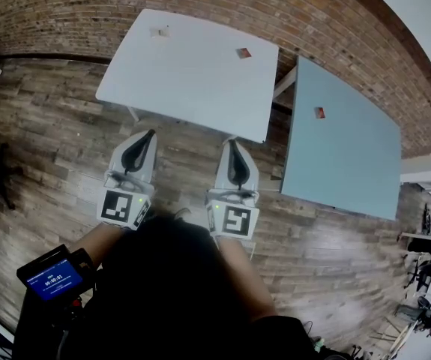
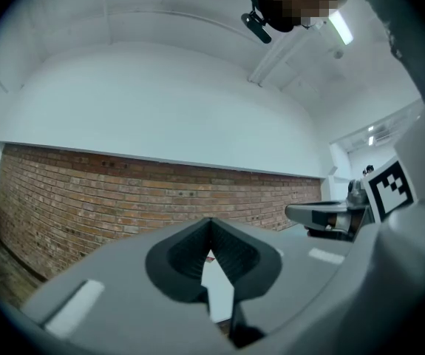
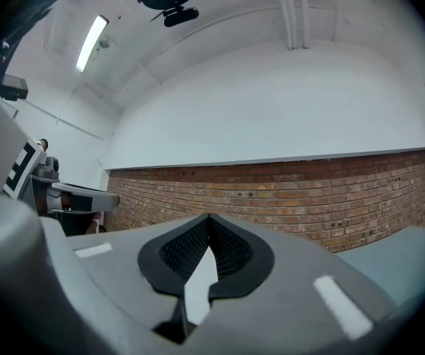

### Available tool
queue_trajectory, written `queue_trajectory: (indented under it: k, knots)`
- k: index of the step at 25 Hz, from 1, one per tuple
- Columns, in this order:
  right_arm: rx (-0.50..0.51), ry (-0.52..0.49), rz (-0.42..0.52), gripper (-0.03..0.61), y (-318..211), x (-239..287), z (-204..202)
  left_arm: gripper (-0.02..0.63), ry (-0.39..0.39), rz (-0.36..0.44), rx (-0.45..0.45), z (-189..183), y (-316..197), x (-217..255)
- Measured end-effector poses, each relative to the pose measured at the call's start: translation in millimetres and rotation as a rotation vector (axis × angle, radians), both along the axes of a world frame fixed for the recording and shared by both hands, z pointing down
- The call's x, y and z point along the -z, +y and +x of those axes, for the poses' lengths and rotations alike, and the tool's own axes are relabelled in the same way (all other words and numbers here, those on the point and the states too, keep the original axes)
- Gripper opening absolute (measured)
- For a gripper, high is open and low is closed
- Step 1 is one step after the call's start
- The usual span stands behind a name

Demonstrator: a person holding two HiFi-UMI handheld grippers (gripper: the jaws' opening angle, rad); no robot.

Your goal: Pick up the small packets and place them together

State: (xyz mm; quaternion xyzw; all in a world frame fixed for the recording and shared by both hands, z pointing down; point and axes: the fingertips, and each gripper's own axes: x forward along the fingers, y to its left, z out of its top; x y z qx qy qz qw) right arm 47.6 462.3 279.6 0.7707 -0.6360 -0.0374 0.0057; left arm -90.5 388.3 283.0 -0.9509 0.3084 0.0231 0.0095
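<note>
Wood floor (image 1: 50,141) — three packets (image 1: 160,31) (image 1: 243,52) (image 1: 319,112), two tables (image 1: 193,81) (image 1: 342,148)

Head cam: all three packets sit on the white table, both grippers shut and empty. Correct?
Not all three. The head view shows only the pale packet and one red packet on the white table; the other red packet lies on the blue-grey table beside it. The left gripper and right gripper are shut and empty, as you said.
</note>
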Motion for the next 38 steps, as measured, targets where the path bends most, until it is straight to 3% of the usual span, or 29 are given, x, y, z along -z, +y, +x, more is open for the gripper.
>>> queue_trajectory:
  k: [4, 14, 19, 25, 30, 38]
  knots:
    - [0.0, 0.004, -0.006, 0.003, -4.7, -2.7, 9.3, 0.0, 0.004, 0.034, 0.036, 1.3, -8.6, 6.6]
    - [0.058, -0.04, -0.007, 0.003, 9.5, -10.4, 13.8, 0.0, 0.028, 0.004, 0.117, 3.5, -1.9, -1.4]
    - [0.016, -0.053, -0.017, 0.002, 7.3, -26.0, 22.1, 0.0, -0.007, 0.016, 0.09, 7.0, -2.5, -9.4]
    - [0.009, -0.067, -0.066, 0.002, -26.9, -35.3, 35.9, 0.0, -0.024, -0.009, 0.047, 31.4, -34.7, -19.9]
    - [-0.005, -0.053, -0.084, 0.002, -70.3, -34.5, 50.5, 0.0, 0.017, -0.039, 0.017, 59.5, -74.2, -10.2]
    - [-0.016, -0.045, -0.116, 0.002, -148.2, -32.8, 64.3, 0.0, 0.0, -0.095, 0.017, 69.0, -155.4, -15.1]
